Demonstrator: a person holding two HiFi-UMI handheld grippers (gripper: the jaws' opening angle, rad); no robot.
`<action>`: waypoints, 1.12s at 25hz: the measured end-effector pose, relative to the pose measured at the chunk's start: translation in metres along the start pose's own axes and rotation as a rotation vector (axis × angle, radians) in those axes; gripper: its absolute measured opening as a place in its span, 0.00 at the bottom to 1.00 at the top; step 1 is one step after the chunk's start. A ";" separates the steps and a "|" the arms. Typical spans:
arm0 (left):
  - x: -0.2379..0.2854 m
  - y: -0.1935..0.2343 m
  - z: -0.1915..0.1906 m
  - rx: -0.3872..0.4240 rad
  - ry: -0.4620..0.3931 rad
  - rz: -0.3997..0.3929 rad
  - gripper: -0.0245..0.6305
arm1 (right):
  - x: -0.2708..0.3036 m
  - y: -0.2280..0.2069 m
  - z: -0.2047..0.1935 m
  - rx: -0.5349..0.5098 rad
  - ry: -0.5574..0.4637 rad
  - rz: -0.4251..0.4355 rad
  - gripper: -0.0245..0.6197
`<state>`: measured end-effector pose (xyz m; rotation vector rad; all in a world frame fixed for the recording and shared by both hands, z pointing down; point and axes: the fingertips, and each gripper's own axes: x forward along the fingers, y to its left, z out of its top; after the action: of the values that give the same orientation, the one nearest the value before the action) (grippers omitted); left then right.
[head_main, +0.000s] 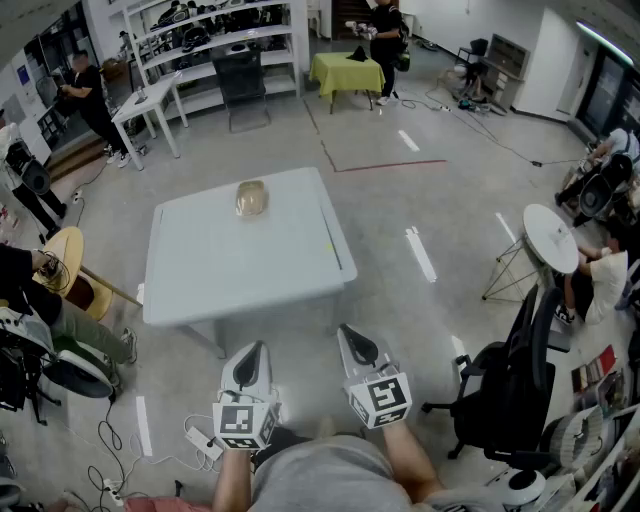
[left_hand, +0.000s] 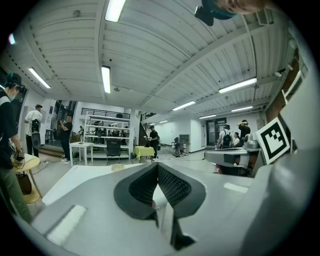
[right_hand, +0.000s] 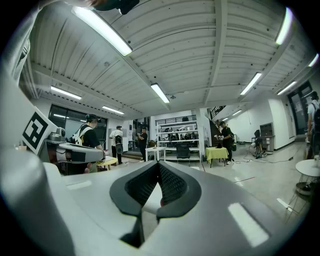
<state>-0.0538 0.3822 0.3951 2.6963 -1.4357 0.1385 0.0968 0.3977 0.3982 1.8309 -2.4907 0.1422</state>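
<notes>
Grippers both low in the frame's centre, side by side, short of the counter's (head_main: 230, 270) near edge, touching nothing.

Left gripper (head_main: 254, 352): grey moulded shell, cube with black-and-white square markers at its base. Jaws closed tip to tip in the left gripper view (left_hand: 158, 167), black ribbed pads meeting at a point, nothing between.

Right gripper (head_main: 353, 337): same build, just right of the left one. Jaws likewise pinched together in the right gripper view (right_hand: 159, 165), empty.

Tan lump (head_main: 251, 198): rounded, slightly glossy as if wrapped, sitting alone on the counter's far side, upper centre of frame, well apart from both grippers. Seen small and low over the left gripper's shell too (left_hand: 118, 167).

Counter: pale grey, matte, square with rounded corners, on smooth grey concrete floor.

Around it: black office chair (head_main: 510, 370) lower right, round white side table (head_main: 550, 238) at right, small table under yellow-green cloth (head_main: 347, 72) top centre, white metal shelving (head_main: 220, 40) upper left. Several people along the room's edges.
</notes>
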 end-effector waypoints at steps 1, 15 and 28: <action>0.000 0.000 0.000 -0.001 0.000 0.001 0.06 | 0.001 0.000 -0.001 -0.001 0.001 0.001 0.04; 0.034 0.020 -0.004 -0.008 0.020 -0.002 0.06 | 0.038 -0.016 -0.005 0.037 0.013 -0.001 0.05; 0.154 0.071 0.002 -0.022 0.060 -0.045 0.05 | 0.150 -0.070 -0.001 0.046 0.058 -0.027 0.05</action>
<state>-0.0264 0.2156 0.4136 2.6798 -1.3513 0.1977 0.1184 0.2348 0.4164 1.8490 -2.4429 0.2500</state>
